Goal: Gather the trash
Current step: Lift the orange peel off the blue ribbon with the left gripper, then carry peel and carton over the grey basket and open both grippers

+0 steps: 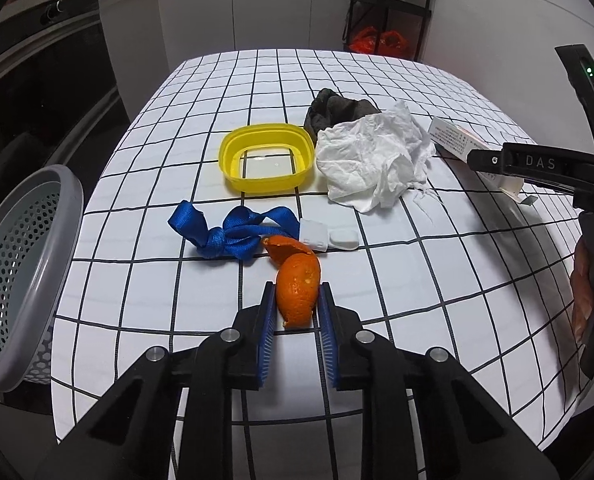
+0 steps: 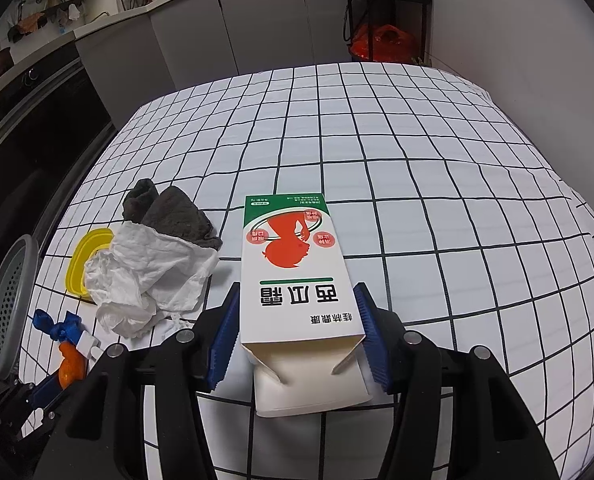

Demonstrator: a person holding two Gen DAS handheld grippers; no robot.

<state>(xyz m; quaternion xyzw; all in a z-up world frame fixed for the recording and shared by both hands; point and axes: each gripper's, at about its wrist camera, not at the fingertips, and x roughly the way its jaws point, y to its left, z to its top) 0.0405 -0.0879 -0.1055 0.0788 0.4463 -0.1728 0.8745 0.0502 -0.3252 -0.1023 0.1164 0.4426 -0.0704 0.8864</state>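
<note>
At the left edge stood a grey perforated basket, beside the table and tilted towards the camera; nothing could be seen in it. On the table, a yellow plastic dish with a clear bottom lay further right and held nothing. Near it lay a blue strap with a white clip. The left gripper was clenched on a piece of orange peel, its blue pads pressing both sides of the peel, which still touched the cloth. To the right lay a crumpled white tissue against a dark grey cloth. Further right, the right gripper grasped an opened white carton with a green band and a red figure, the pads against its two sides. The table carried a white tablecloth with a black grid. Behind it stood grey cabinets, a dark oven to the left, and a black shelf with an orange bag to the right.
</note>
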